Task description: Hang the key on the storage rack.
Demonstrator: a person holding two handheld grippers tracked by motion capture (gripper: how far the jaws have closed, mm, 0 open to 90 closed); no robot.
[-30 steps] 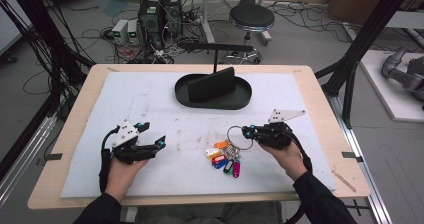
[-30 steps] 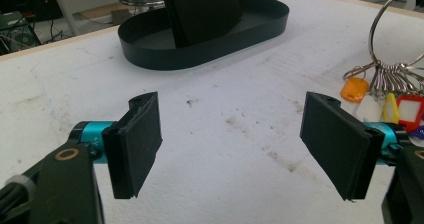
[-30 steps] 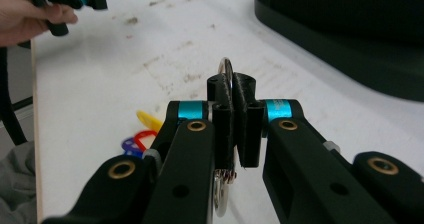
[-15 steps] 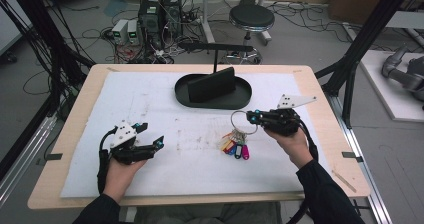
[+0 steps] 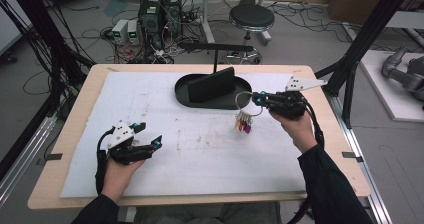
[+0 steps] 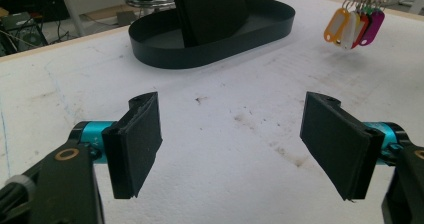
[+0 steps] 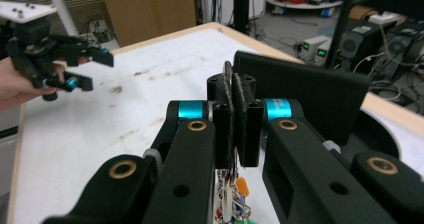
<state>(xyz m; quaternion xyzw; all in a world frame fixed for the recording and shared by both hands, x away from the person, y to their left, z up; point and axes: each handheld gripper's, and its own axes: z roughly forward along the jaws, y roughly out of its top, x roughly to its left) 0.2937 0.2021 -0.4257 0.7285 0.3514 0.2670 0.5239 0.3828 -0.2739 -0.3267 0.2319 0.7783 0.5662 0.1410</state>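
A metal key ring (image 5: 243,102) carrying several coloured tags (image 5: 244,122) hangs in the air just in front of the black oval tray (image 5: 182,97). My right gripper (image 5: 255,100) is shut on the ring, whose thin edge shows between the pads (image 7: 228,76), and the tags (image 7: 231,199) dangle below the jaws. In the left gripper view the tags (image 6: 352,24) hang at the upper right. My left gripper (image 5: 149,135) rests low over the white mat at the front left, open, with nothing between its fingers (image 6: 137,144).
An upright black plate (image 5: 211,84) stands in the tray, with a thin black T-shaped stand (image 5: 215,47) behind it. The white mat (image 5: 210,154) covers most of the wooden table. Black frame posts rise at both table sides. My left gripper (image 7: 75,59) shows far off in the right gripper view.
My right gripper has risen and moved away toward the tray, lifting the bunch of tags off the mat. The left gripper has stayed still.
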